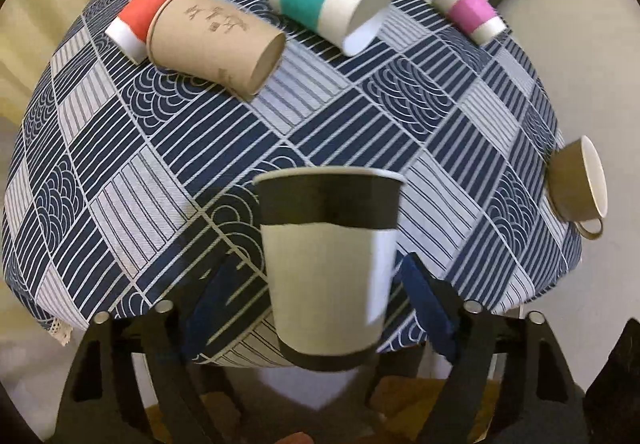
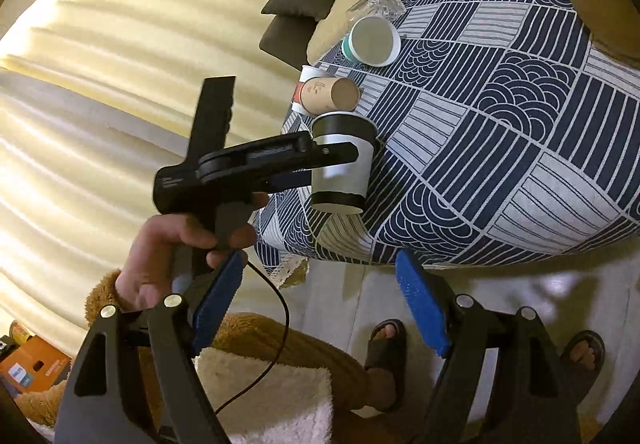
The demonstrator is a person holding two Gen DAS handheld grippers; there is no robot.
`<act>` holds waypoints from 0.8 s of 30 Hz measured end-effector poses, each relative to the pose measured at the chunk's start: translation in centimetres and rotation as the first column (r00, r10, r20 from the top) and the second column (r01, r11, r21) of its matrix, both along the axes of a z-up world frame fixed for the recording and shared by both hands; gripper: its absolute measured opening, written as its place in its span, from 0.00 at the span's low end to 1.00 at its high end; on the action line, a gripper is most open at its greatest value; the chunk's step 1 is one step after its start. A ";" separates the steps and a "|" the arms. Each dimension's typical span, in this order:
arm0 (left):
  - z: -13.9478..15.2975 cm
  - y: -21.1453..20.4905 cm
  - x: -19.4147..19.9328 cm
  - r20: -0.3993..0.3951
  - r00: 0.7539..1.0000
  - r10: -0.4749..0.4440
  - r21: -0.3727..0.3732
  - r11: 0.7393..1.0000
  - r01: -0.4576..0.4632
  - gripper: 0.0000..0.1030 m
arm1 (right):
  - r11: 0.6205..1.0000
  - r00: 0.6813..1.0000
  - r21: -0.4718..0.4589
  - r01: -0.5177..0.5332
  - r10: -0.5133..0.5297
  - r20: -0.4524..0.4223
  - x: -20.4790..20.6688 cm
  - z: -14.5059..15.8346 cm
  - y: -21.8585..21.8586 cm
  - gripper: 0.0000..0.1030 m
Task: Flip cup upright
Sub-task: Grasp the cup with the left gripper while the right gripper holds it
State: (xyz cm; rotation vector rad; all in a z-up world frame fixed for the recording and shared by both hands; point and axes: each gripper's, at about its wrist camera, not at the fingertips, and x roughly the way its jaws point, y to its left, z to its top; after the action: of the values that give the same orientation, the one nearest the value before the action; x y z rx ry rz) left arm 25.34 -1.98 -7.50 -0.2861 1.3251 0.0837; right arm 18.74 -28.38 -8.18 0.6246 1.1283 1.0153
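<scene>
Though blurred, smooth tapered paper cup (image 1: pixel 326 268) upright.

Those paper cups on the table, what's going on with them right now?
A person is working with two handheld grippers. The left gripper holds a black-and-white paper cup mouth up, above the near edge of the patterned table. The right gripper is open and empty, off the table edge. The kraft cup, teal cup, red cup and pink cup lie on their sides.
</scene>
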 end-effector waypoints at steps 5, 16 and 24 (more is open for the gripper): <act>-0.2 0.6 0.3 -0.006 1.000 0.017 -0.019 1.000 -0.017 0.69 | 1.000 1.000 0.008 -0.009 0.009 -0.019 0.1 -0.2 0.2 0.76; 0.2 0.7 0.1 0.014 1.000 0.015 -0.048 0.999 -0.014 0.61 | 1.000 0.999 0.011 0.001 -0.001 -0.049 0.2 -0.9 0.3 0.76; 3.1 0.3 -1.8 0.170 0.985 -0.021 -0.062 0.998 0.032 0.61 | 1.000 0.999 0.019 0.014 -0.013 -0.038 0.2 -0.7 0.3 0.76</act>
State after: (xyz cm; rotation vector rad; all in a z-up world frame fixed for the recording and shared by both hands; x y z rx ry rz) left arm 23.52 -1.65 -4.45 -0.3234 1.1638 -0.0055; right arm 18.90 -28.12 -8.86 0.6692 1.1472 1.0074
